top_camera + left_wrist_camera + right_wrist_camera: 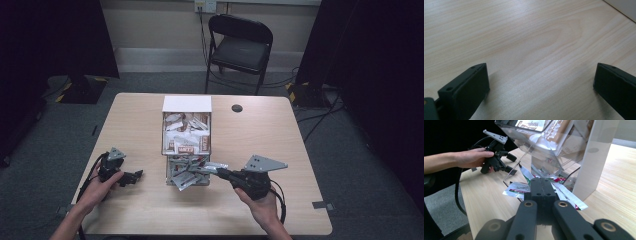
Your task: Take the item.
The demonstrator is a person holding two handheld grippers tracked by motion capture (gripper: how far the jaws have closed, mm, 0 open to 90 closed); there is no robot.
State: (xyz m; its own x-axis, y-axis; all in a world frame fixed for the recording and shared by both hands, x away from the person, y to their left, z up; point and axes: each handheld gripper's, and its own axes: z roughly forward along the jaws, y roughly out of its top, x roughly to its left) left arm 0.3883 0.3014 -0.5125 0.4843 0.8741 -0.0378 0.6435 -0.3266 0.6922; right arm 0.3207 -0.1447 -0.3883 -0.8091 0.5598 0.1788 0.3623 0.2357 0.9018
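1. Right gripper [218,171], jaws pressed together, pinches a sachet [517,188] at the dispenser [186,131] mouth, six o'clock side, for pulling clear.
2. Left gripper [136,175], jaws spread, rests at nine o'clock, leaving room.

black claws [541,185], silver red-green sachets [517,188], pale wood table [529,37]

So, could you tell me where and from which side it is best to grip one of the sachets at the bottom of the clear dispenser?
Probably by a free end. The sachets are flat and fan out of the dispenser opening over the table, so come in low and level from the front, as the shut right gripper does.
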